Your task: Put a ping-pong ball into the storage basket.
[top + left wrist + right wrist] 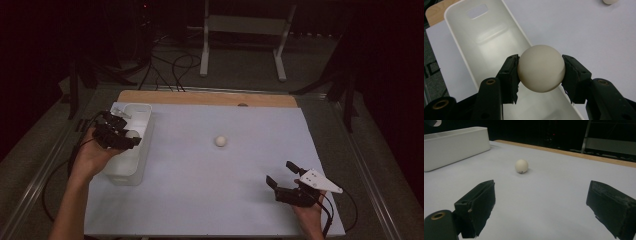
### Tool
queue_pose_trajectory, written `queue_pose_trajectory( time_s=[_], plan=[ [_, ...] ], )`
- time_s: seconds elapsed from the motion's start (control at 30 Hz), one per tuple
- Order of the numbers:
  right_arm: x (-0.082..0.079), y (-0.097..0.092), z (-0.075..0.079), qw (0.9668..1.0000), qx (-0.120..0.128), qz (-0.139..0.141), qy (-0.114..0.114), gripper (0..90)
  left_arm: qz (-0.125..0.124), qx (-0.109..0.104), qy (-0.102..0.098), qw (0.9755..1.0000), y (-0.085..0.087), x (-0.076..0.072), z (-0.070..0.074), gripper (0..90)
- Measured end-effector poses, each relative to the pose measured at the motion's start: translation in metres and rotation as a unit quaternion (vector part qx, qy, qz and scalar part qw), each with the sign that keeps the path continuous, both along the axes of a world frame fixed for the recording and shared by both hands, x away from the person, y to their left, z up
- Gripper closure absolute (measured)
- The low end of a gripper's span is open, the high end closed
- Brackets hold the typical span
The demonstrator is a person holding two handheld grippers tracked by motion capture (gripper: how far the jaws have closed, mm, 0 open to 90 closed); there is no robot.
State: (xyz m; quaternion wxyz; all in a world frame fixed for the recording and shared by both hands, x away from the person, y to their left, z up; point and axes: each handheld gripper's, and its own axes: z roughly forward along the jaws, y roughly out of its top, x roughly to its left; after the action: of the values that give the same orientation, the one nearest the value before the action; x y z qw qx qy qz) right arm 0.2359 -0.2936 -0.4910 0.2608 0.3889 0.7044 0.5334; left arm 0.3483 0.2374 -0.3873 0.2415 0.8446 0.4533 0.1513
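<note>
Nearest the person, at the near right of the table point(200, 200), the right hand point(310, 212) rests low with its forearm entering from the bottom edge; the right gripper point(281, 174) points forward and left across the pale sheet, jaws spread wide with nothing between them. In the right gripper view the two black pads point(477, 202) stand well apart, framing bare surface. Farther out, near the table's middle, a loose white ball point(221, 141) sits alone on the sheet, well apart from both grippers. At the left, the left forearm angles up from the bottom edge, the left hand point(92, 157) cupped under its tool; the left gripper point(131, 137) reaches rightward over the white bin point(145, 112). Its jaws are clamped on a second white ball point(541, 68), one pad pressed to each side, held above the bin's open interior near the right wall. The bin lies lengthwise along the table's left edge. Beyond the sheet, a wooden strip point(200, 97) marks the far edge.
</note>
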Motion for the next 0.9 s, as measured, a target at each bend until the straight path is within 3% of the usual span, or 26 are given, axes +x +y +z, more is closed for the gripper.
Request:
queue_pose_trajectory(
  time_s=[0.9],
  plan=[
    [0.0,0.001,0.0,1.0,0.0,0.0,0.001,8.4,0.017,0.01,0.004,0.9998,0.012,0.003,0.0,50.8]
  ],
)
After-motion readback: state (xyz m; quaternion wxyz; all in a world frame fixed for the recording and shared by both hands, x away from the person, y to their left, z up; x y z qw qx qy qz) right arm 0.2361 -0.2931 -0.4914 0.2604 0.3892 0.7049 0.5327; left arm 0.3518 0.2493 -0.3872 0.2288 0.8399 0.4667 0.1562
